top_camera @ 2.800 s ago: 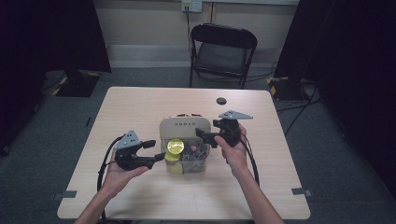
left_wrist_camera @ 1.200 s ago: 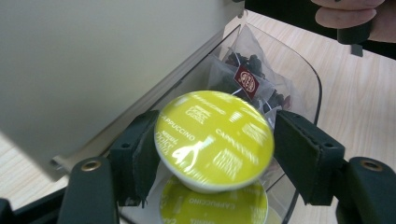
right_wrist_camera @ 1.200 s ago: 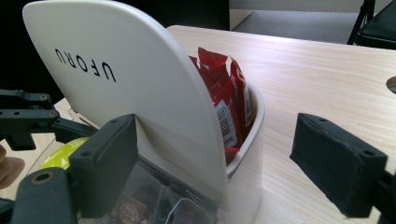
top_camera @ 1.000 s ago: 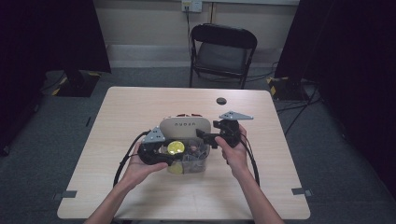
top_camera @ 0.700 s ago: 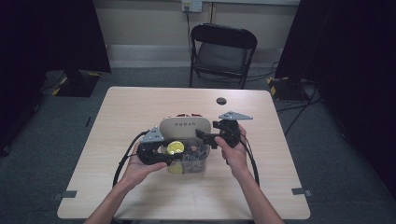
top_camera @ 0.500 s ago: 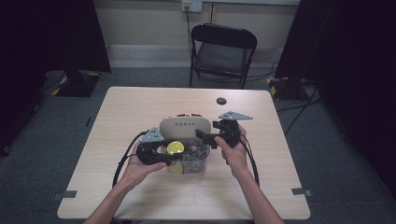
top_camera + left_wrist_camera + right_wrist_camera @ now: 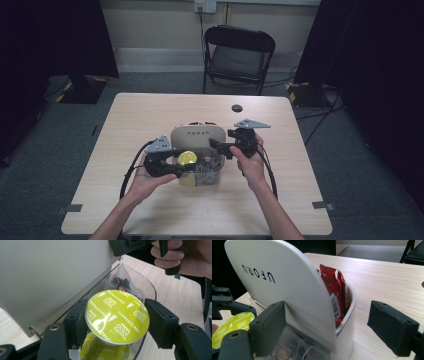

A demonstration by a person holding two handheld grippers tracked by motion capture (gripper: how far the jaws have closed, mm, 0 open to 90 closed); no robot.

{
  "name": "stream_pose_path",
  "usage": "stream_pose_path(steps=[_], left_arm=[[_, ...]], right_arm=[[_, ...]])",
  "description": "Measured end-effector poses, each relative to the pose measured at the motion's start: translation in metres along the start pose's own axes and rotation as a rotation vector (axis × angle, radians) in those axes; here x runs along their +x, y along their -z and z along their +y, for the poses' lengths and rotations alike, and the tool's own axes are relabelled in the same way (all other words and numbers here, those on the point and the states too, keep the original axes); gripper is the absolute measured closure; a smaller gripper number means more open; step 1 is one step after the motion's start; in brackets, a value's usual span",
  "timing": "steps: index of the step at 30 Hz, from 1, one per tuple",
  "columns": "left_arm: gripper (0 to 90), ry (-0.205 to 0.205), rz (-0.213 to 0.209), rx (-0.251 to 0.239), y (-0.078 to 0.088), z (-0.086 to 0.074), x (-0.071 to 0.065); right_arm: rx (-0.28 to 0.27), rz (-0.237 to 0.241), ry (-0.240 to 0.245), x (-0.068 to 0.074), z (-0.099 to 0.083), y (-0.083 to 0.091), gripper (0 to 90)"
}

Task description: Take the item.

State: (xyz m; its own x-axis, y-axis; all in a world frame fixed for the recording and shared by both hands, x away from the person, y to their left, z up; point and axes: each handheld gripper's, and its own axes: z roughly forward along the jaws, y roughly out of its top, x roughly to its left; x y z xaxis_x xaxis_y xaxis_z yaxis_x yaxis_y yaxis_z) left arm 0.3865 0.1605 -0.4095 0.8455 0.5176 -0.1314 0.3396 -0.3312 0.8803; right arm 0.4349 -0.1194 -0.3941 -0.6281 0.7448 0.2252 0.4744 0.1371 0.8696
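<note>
Pale wooden table [image 7: 150, 120] is bearing the organiser box [image 7: 200, 172] — left gripper [image 7: 115, 325] is clamping a capsule [image 7: 117, 316], right gripper [image 7: 332, 327] is gaping around the lid [image 7: 274, 282]; loosened pinch risks dropping it.

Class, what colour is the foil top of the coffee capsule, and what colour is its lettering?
The coffee capsule top is yellow-green with white lettering, clearest in the left gripper view.
</note>
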Motion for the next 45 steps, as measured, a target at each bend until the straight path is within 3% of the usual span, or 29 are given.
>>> stream_pose_path(steps=[24,34,45], left_arm=[[38.2,0.023,0.012,-0.027,0.025,-0.001,0.003],[38.3,0.042,0.027,-0.042,0.038,-0.006,0.01],[38.3,0.069,0.07,-0.07,0.061,-0.009,0.024]], right_arm=[[-0.002,-0.006,0.003,0.002,0.001,0.001,15.1],[0.0,-0.006,0.003,0.002,0.001,0.0,15.0],[0.001,-0.006,0.004,0.001,0.001,0.001,14.8]])
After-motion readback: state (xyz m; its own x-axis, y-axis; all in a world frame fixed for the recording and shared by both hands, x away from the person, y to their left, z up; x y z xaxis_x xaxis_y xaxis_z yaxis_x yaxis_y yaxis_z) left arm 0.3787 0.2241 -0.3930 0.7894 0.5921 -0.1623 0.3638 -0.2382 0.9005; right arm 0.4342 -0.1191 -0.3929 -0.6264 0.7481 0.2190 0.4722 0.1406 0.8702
